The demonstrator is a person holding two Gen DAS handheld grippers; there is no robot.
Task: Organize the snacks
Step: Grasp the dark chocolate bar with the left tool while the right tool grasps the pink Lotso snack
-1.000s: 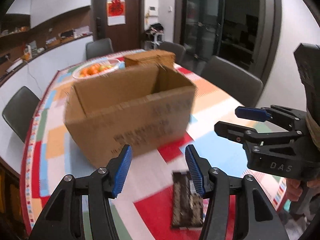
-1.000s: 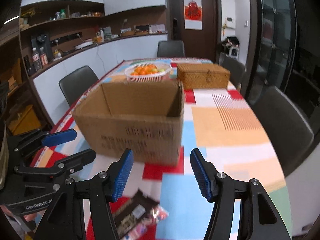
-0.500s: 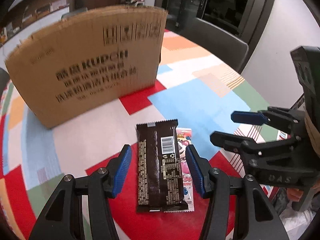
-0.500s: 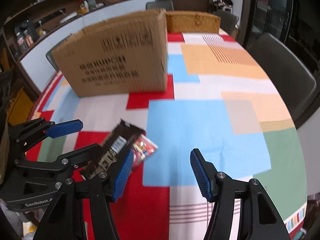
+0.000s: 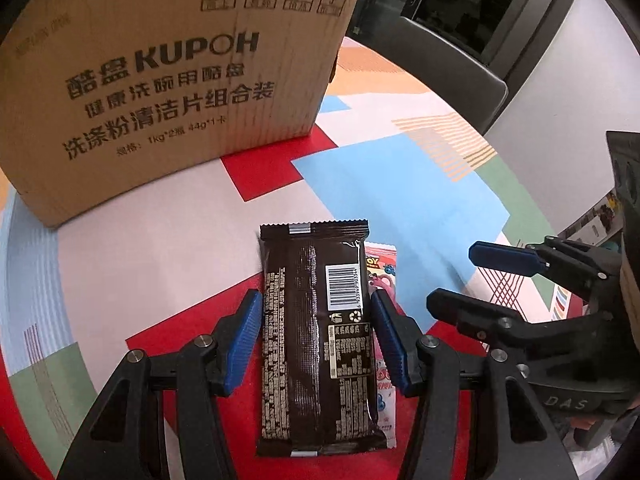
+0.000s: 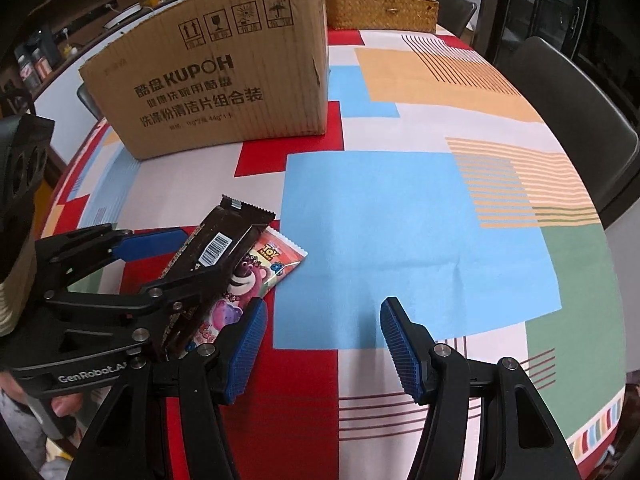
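A dark brown snack packet lies flat on the patchwork tablecloth, partly covering a pink cartoon candy packet. My left gripper is open and low over the table. Its blue pads stand on either side of the brown packet, and I see no squeeze on it. In the right wrist view the same brown packet and pink packet lie left of centre, with the left gripper around them. My right gripper is open over a blue patch with nothing between its pads.
A large cardboard box stands on the table behind the packets, its printed side facing me. Behind it lies a wicker case. Dark chairs ring the right side of the table. The tablecloth runs on to the right.
Both grippers have dropped toward the table and tipped downward. The box's open top has gone out of sight. The brown packet now sits between the left gripper's pads.
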